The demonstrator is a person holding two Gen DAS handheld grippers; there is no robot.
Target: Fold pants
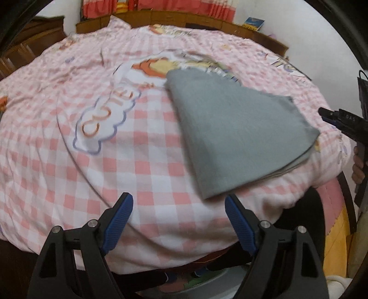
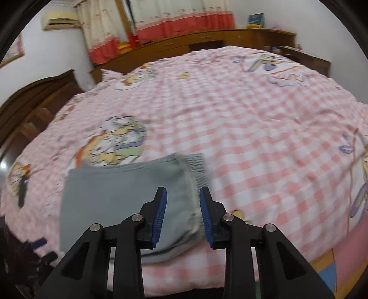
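Grey folded pants [image 2: 119, 202] are laid near the bedspread's [image 2: 264, 138] near edge; right gripper [image 2: 183, 215] parted around the waistband, unpressed; left gripper [image 1: 179, 224] spread wide, empty.

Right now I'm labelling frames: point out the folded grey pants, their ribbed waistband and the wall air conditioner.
folded grey pants [image 1: 232, 128]: left wrist view, flat top layer.
ribbed waistband [image 2: 197, 168]: right wrist view, ribbed band.
wall air conditioner [image 2: 60, 21]: right wrist view, front panel.

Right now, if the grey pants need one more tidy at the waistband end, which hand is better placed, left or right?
Right. The right gripper sits over the waistband end of the folded pants, jaws partly open with the fabric edge between them. The left gripper hangs wide open over the bare bedspread, beside the pants' near corner.
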